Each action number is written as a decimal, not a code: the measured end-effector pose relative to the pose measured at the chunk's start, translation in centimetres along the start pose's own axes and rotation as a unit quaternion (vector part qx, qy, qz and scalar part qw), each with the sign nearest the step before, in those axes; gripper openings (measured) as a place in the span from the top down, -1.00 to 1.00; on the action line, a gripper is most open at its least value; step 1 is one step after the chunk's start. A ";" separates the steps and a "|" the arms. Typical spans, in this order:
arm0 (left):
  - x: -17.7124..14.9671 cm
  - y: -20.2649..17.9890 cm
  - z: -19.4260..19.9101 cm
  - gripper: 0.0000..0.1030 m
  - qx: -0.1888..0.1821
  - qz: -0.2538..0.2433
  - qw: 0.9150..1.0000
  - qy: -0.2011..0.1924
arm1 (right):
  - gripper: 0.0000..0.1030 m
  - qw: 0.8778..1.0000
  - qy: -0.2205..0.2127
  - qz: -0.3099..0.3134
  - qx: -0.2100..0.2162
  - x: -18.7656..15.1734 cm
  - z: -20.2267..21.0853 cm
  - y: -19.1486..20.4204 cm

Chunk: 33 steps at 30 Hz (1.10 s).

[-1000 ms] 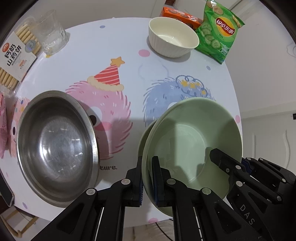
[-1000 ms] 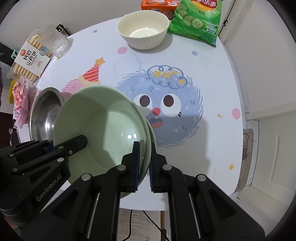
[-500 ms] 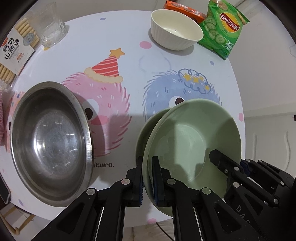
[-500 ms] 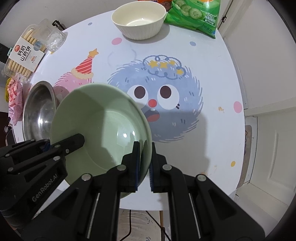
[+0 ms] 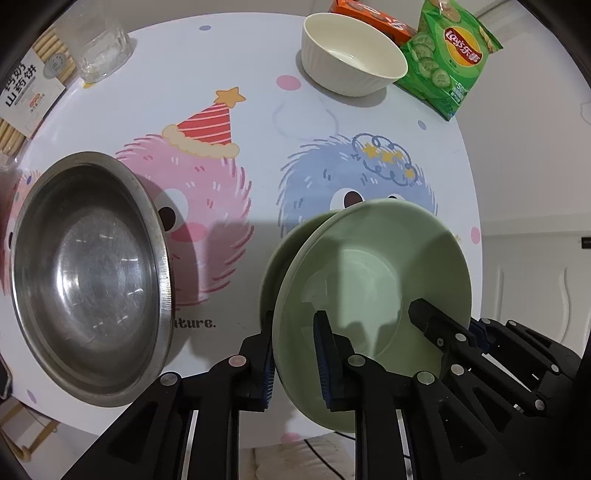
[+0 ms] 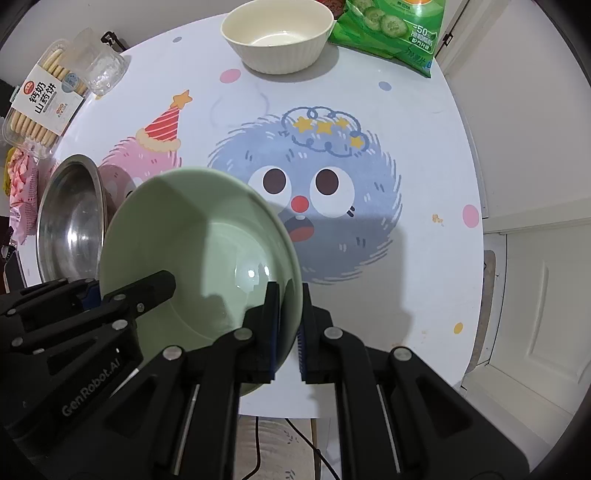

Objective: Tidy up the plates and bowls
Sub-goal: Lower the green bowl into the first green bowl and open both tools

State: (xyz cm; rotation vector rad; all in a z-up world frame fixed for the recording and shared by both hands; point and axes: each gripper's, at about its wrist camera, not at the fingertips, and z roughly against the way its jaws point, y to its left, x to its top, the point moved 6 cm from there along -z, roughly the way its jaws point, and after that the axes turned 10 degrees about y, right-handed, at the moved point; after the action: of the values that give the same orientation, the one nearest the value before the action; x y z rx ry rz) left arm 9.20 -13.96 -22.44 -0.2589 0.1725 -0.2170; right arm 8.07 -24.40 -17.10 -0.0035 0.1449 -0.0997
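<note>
A pale green bowl (image 5: 369, 266) hangs tilted above the round cartoon-printed table (image 5: 258, 110). A second green rim (image 5: 284, 251) shows just behind it. My left gripper (image 5: 295, 354) straddles the bowl's near rim. Its jaws are opening, and the inner pad (image 5: 323, 354) stands clear of the rim. My right gripper (image 6: 288, 325) is shut on the green bowl (image 6: 192, 236) at its opposite rim. One finger (image 6: 147, 288) of the left gripper reaches in from the left in the right wrist view. A steel bowl (image 5: 88, 273) and a white ribbed bowl (image 5: 351, 55) sit on the table.
A glass (image 5: 99, 48) and a biscuit pack (image 5: 29, 92) stand at the far left. A green chips bag (image 5: 450, 55) and an orange box (image 5: 369, 18) lie at the far right, behind the white bowl. The table edge runs close below the grippers.
The left gripper's jaws have parted around the green bowl's rim. The right gripper stays clamped on the other rim, and the bowl has barely shifted.
</note>
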 end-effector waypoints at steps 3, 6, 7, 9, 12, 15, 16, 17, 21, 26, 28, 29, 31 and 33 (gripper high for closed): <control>0.1 0.0 0.3 0.53 -0.006 0.004 1.000 -0.003 | 0.80 1.000 0.005 0.004 -0.003 0.1 -0.1 0.1; 0.2 -0.2 1.0 0.29 -0.021 0.005 1.000 -0.006 | 0.79 1.000 0.009 0.005 -0.005 0.2 -0.1 0.1; 0.2 -0.2 1.1 0.27 -0.021 0.004 1.000 -0.006 | 0.79 1.000 0.009 0.004 -0.003 0.3 -0.1 0.1; 0.2 -0.2 1.3 0.26 -0.019 0.002 1.000 -0.008 | 0.79 1.000 0.011 0.001 0.003 0.3 -0.1 0.0; 0.2 0.0 1.5 0.24 -0.028 0.008 1.000 -0.009 | 0.79 1.000 0.014 0.001 0.005 0.3 -0.1 -0.1; 0.2 0.2 1.6 0.17 -0.036 0.009 0.999 -0.006 | 0.80 1.000 0.017 -0.001 0.009 0.4 0.0 -0.2; 0.2 0.2 1.8 0.09 -0.036 0.011 0.999 -0.007 | 0.80 1.000 0.017 -0.002 0.011 0.5 0.0 -0.3; 0.3 0.3 2.0 -0.13 -0.037 0.012 0.999 -0.011 | 0.79 1.000 0.017 -0.004 0.014 0.5 0.0 -0.4; 0.7 0.6 2.9 -0.20 -0.046 0.014 0.999 -0.023 | 0.72 1.000 0.015 0.002 0.008 0.5 0.0 0.0; 0.9 1.1 3.2 -0.20 -0.052 0.021 0.998 -0.024 | 0.72 1.000 0.019 0.001 0.010 0.5 0.0 -0.1; 0.9 1.1 3.4 -0.20 -0.054 0.021 0.998 -0.026 | 0.71 1.000 0.018 0.001 0.008 0.5 0.0 0.0; 0.9 1.0 3.5 -0.21 -0.054 0.020 0.998 -0.027 | 0.71 1.000 0.018 0.002 0.006 0.5 0.0 0.1; 1.0 1.0 3.6 -0.23 -0.053 0.019 0.998 -0.030 | 0.69 1.000 0.017 0.002 0.005 0.5 0.0 0.1; 1.1 1.0 3.9 -0.31 -0.052 0.016 0.998 -0.034 | 0.64 1.000 0.016 0.000 0.010 0.5 0.2 0.2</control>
State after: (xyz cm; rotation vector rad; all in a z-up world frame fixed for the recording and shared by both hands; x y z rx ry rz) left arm 11.22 -12.32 -19.16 -0.3663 0.1208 -0.1682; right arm 8.62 -24.26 -16.99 0.0174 0.1761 -0.1016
